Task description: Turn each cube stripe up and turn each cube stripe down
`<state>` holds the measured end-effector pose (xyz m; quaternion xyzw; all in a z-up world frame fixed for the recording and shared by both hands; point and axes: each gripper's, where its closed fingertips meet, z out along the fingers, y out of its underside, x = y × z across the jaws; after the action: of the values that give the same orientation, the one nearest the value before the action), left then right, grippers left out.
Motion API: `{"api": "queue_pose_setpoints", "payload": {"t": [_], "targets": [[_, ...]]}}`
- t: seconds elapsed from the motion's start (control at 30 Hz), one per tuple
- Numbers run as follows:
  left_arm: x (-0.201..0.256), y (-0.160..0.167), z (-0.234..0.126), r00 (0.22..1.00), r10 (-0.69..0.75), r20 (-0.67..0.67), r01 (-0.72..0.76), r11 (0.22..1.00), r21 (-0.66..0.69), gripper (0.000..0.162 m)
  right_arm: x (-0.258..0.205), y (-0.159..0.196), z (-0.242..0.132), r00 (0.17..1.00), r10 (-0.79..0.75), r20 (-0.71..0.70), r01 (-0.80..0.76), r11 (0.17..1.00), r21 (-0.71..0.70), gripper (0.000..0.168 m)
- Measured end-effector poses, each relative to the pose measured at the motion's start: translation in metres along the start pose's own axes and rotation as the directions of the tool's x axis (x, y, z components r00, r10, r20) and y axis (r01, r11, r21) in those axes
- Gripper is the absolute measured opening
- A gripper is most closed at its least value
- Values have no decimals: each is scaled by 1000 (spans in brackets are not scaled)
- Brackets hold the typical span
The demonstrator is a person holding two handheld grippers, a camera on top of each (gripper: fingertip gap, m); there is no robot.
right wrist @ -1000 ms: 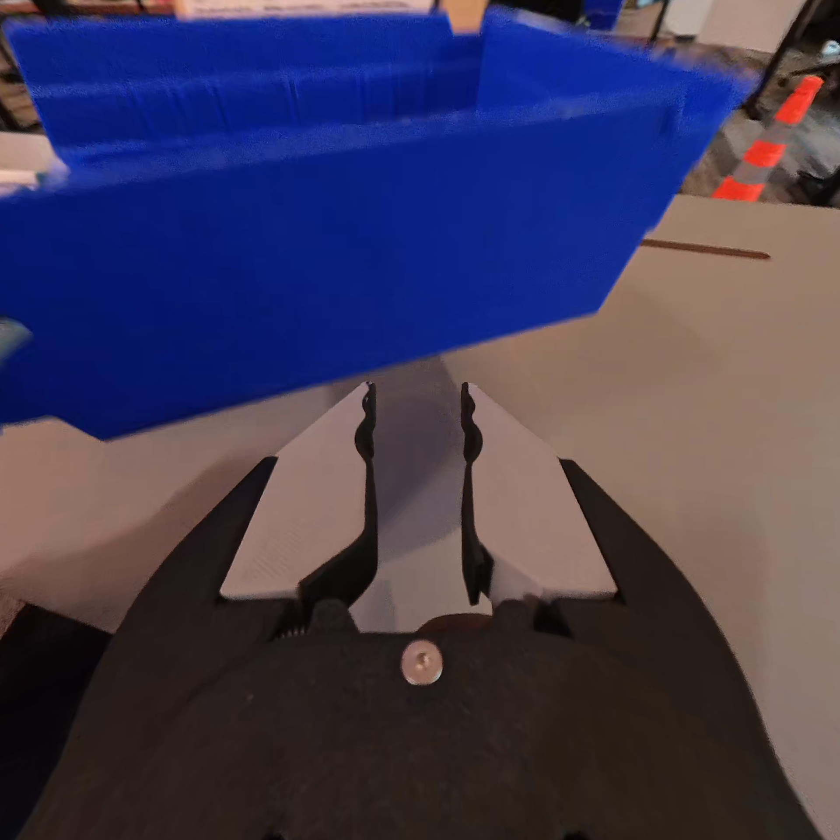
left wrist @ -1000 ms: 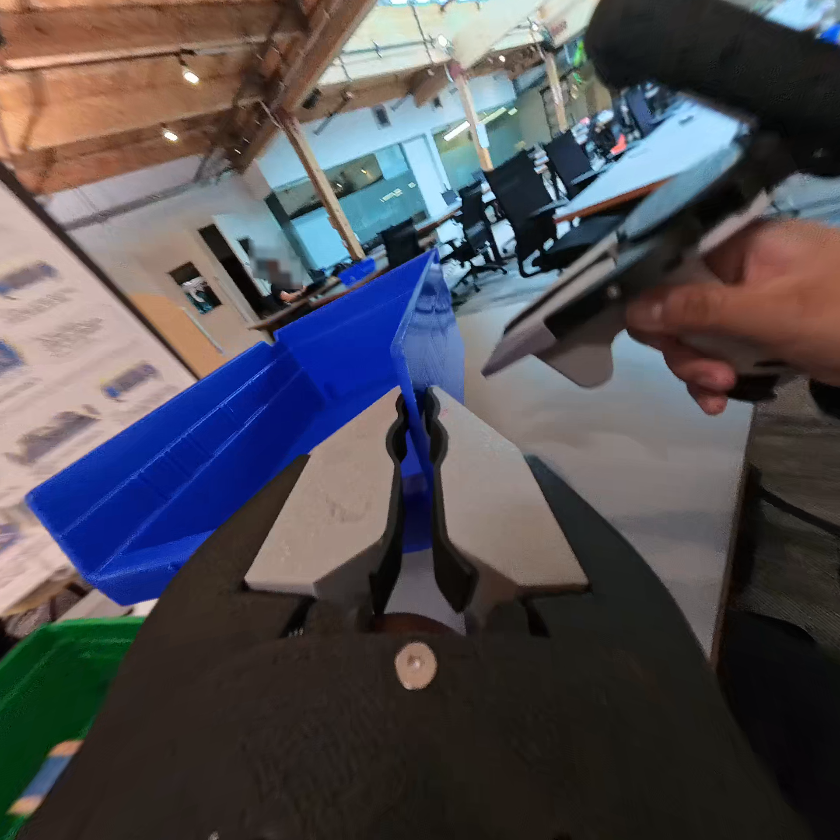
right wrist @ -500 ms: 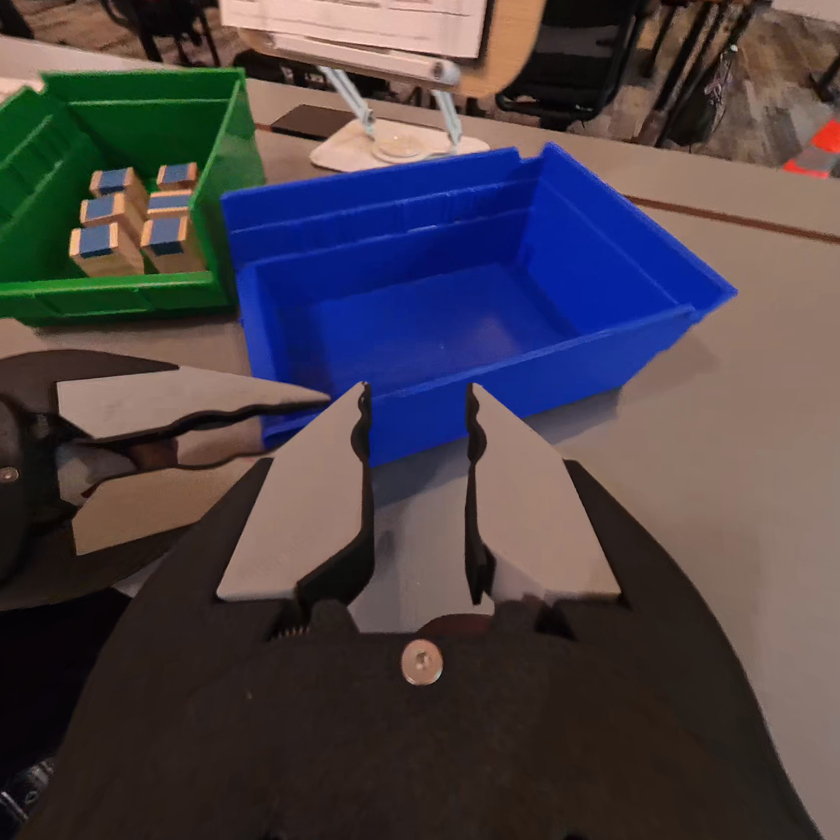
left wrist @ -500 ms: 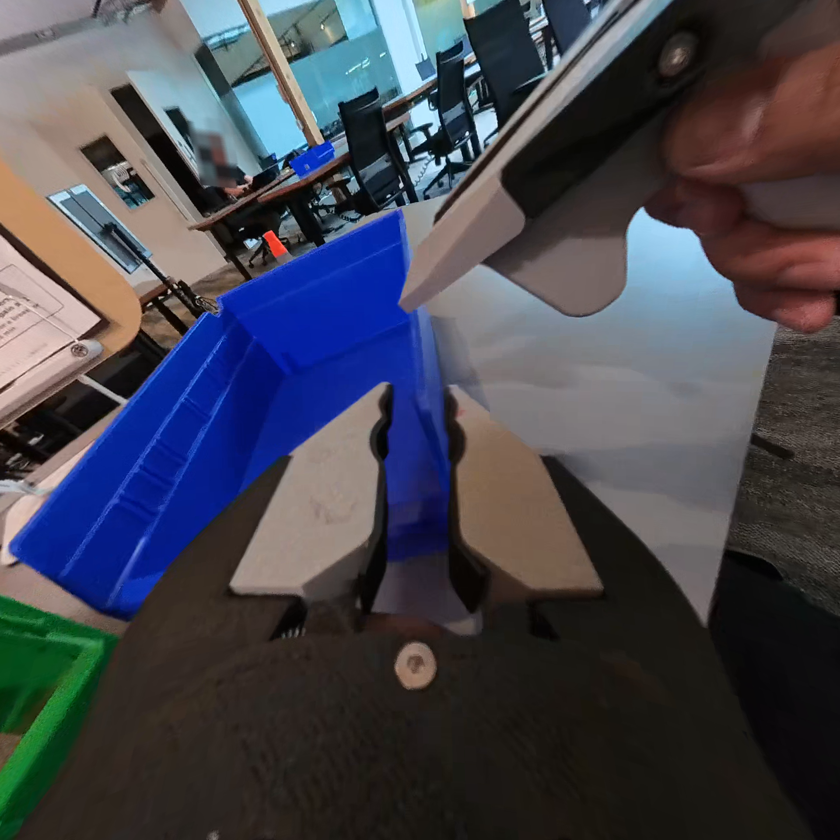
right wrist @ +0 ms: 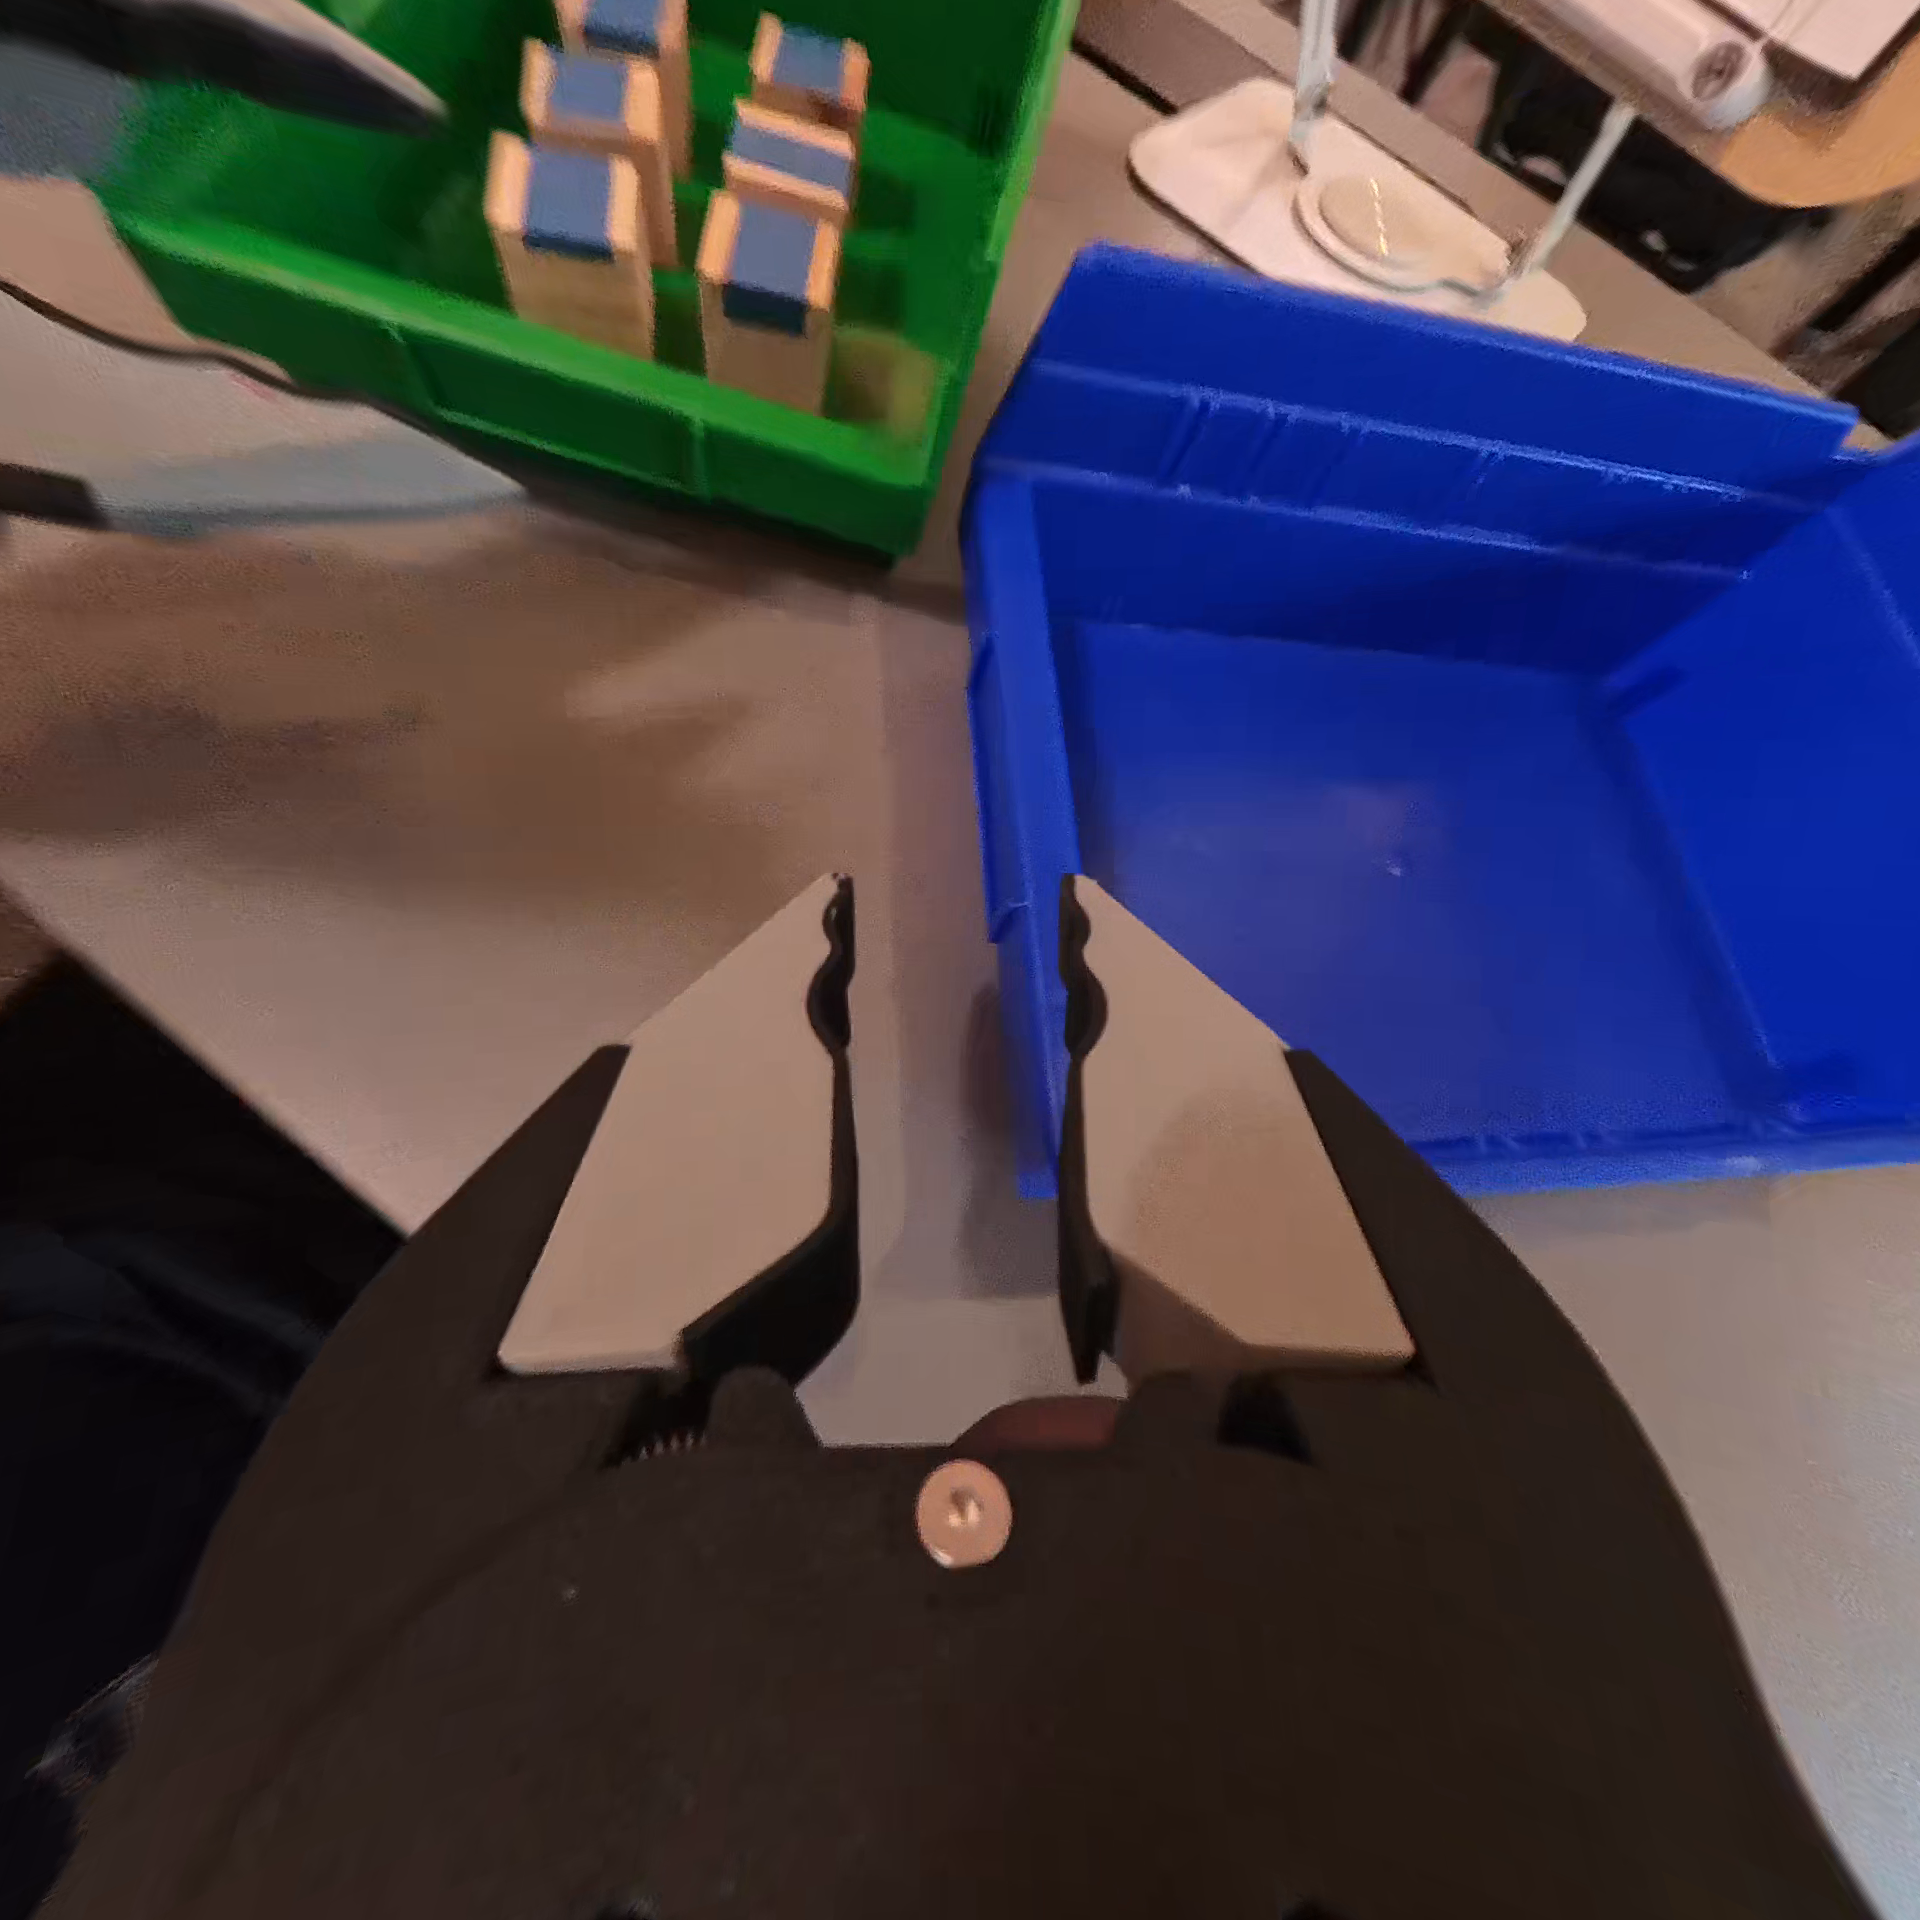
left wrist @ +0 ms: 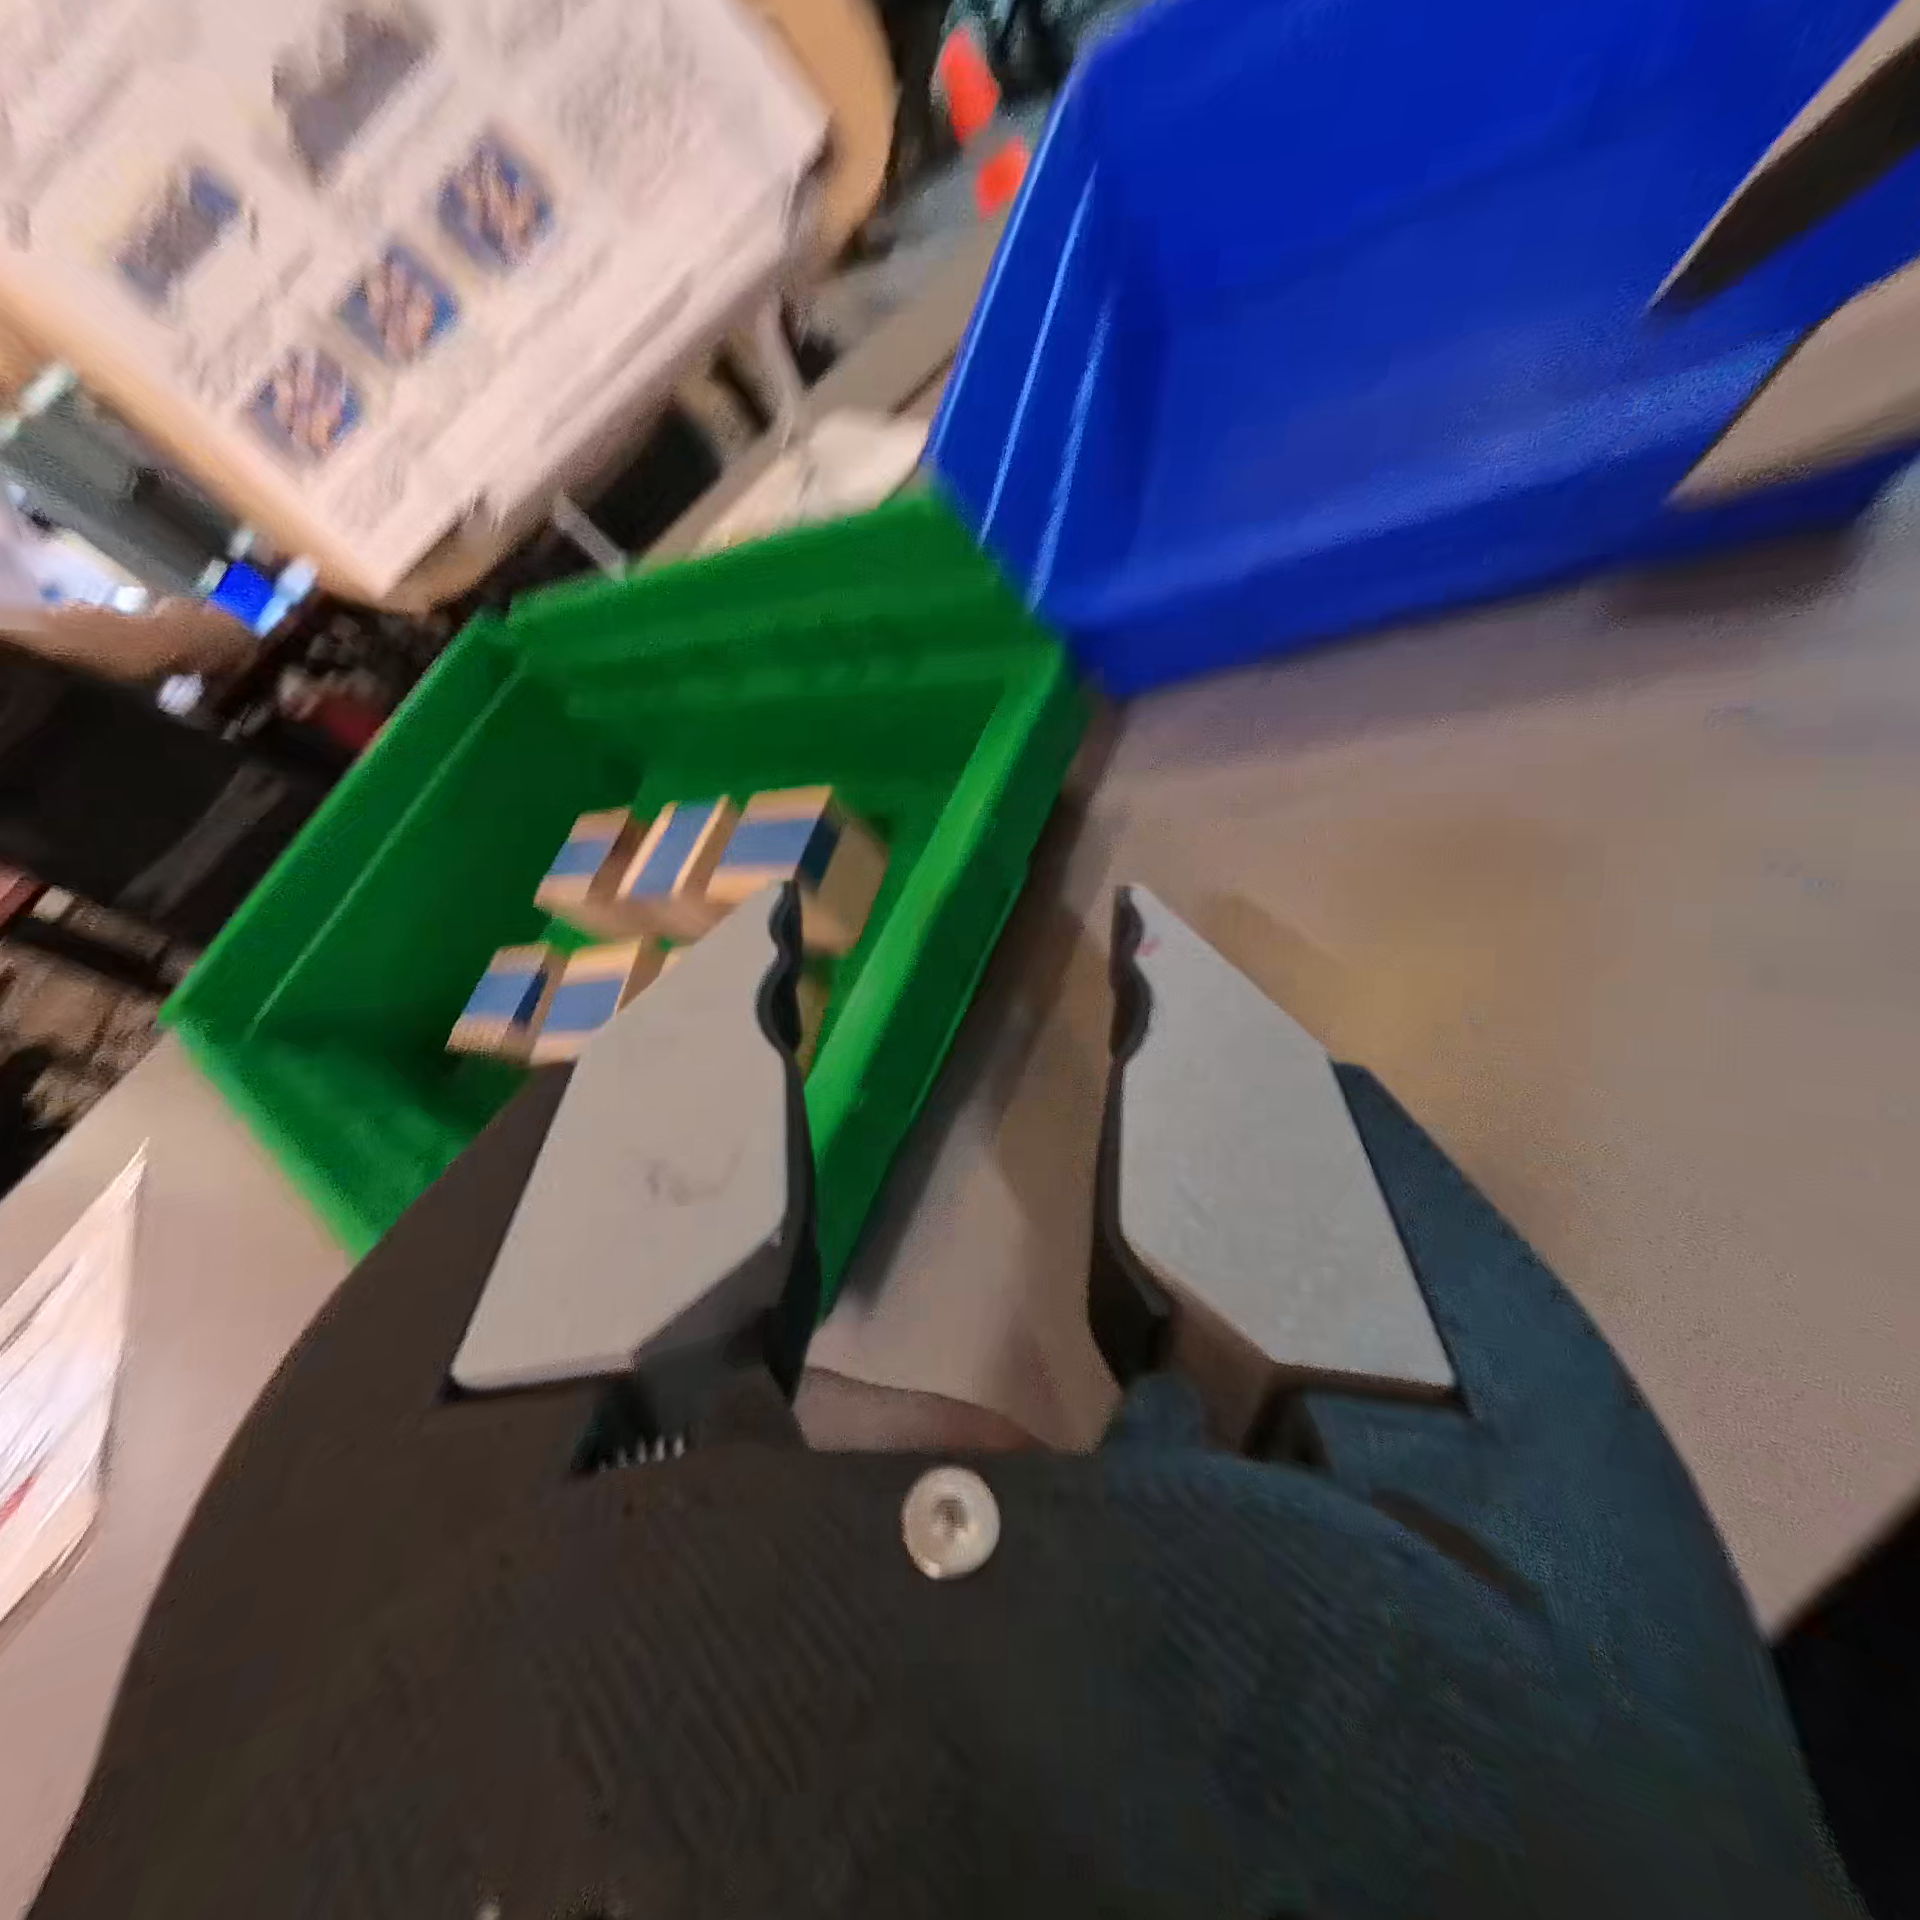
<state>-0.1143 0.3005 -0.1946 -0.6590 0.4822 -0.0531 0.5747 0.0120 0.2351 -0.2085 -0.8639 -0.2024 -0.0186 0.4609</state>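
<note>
Several wooden cubes [left wrist: 769,842] with a blue stripe on top stand in a green bin [left wrist: 914,1039]. My left gripper [left wrist: 956,899] is open and empty above the green bin's right wall. An empty blue bin [left wrist: 1351,364] stands to the right of the green one. In the right wrist view, my right gripper [right wrist: 956,883] is open and empty over the table, beside the left wall of the blue bin [right wrist: 1403,520]. The cubes [right wrist: 571,208] and green bin [right wrist: 623,416] lie at the upper left. The right gripper's fingers [left wrist: 1829,405] show over the blue bin.
A white stand base [right wrist: 1351,208] sits behind the blue bin. A board with printed sheets [left wrist: 364,208] stands behind the bins. A black cable [right wrist: 156,343] runs left of the green bin. A paper [left wrist: 52,1403] lies at the table's left. The table's front edge is close below both grippers.
My left gripper let go of the blue bin's wall, opened wide and swung left to the green bin. The blue bin, tilted a second ago, now rests flat. My right gripper stayed open.
</note>
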Motion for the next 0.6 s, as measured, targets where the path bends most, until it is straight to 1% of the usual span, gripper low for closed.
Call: {"api": "queue_pose_setpoints", "payload": {"t": [0.03, 0.07, 0.1, 0.13, 0.17, 0.2, 0.27, 0.3, 0.33, 0.37, 0.4, 0.43, 0.47, 0.5, 0.53, 0.57, 0.6], "targets": [[-12, 24, 2, 999, 8, 39, -5, 998, -58, 57, 3, 5, 9, 999, -27, -41, 25, 999, -33, 34], [-23, 45, 2, 997, 15, 72, -7, 994, -105, 55, 5, 11, 16, 997, -47, -57, 43, 997, -64, 19], [-33, 62, 2, 995, 20, 94, -6, 990, -144, 50, 7, 17, 20, 997, -50, -59, 45, 995, -92, 11], [-39, 76, 0, 995, 23, 95, -7, 986, -169, 33, 11, 22, 21, 997, -41, -61, 35, 994, -106, 5], [-48, 85, -3, 994, 18, 111, 2, 983, -183, 35, 16, 26, 19, 997, -25, -68, 17, 994, -109, 0], [-58, 92, -8, 990, 16, 137, 11, 981, -195, 37, 20, 29, 16, 999, 1, -52, -6, 995, -101, 0], [-78, 103, -18, 984, 15, 178, 22, 980, -199, 31, 37, 41, 5, 997, 62, -46, -67, 993, -97, 0], [-90, 108, -23, 979, 5, 202, 36, 980, -195, 33, 50, 50, -2, 994, 89, -64, -95, 990, -106, 0], [-105, 115, -30, 971, -9, 241, 58, 978, -199, 43, 67, 62, -9, 988, 113, -104, -125, 985, -120, 0], [-121, 123, -37, 961, -23, 274, 81, 976, -203, 33, 89, 75, -17, 978, 135, -160, -157, 978, -136, 0], [-143, 131, -46, 941, -44, 337, 117, 973, -199, 34, 115, 90, -27, 961, 155, -228, -192, 970, -148, 0], [-169, 140, -57, 904, -70, 422, 162, 969, -186, 34, 145, 106, -37, 935, 178, -308, -234, 960, -155, 0], [-192, 151, -70, 860, -108, 498, 220, 960, -171, 34, 180, 123, -50, 892, 207, -402, -288, 946, -151, 8], [-204, 160, -78, 839, -158, 521, 278, 947, -161, 45, 213, 141, -63, 839, 245, -485, -350, 927, -137, 17], [-206, 163, -81, 841, -215, 497, 325, 935, -145, 46, 235, 158, -72, 799, 299, -522, -421, 898, -130, 17], [-201, 159, -82, 850, -271, 452, 357, 927, -115, 49, 244, 168, -78, 779, 365, -510, -485, 866, -119, 19], [-190, 147, -80, 864, -317, 392, 373, 925, -76, 53, 242, 166, -80, 778, 427, -462, -520, 850, -91, 26]]}}
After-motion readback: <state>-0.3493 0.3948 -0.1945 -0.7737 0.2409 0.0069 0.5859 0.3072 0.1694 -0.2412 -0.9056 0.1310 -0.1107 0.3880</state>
